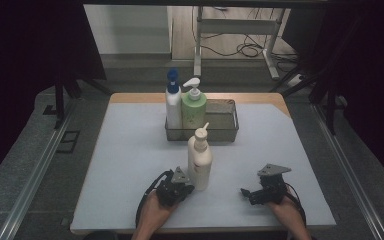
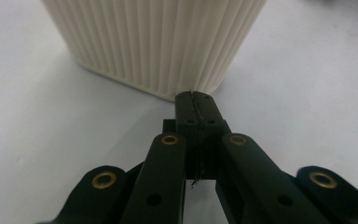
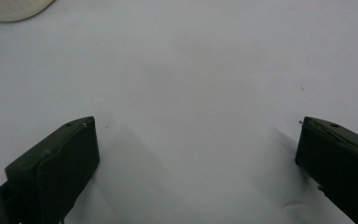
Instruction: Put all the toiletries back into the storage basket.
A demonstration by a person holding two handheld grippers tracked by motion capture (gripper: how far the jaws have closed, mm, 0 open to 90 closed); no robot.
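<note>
A cream ribbed pump bottle (image 1: 199,157) stands upright on the white table mat, in front of the wire basket (image 1: 228,131). My left gripper (image 1: 186,189) sits just left of the bottle's base, jaws pressed together with nothing between them; its tips (image 2: 193,96) nearly touch the ribbed bottle wall (image 2: 154,42). My right gripper (image 1: 245,192) rests on the mat at the right front, jaws wide apart (image 3: 196,140) over bare mat. A corner of the cream bottle (image 3: 14,8) shows at the upper left of the right gripper view.
The dark wire basket holds a white bottle with a blue cap (image 1: 173,100) and a green pump bottle (image 1: 194,106) at its left end. The white mat (image 1: 130,150) covers a wooden table. Metal rails run along both sides of the table.
</note>
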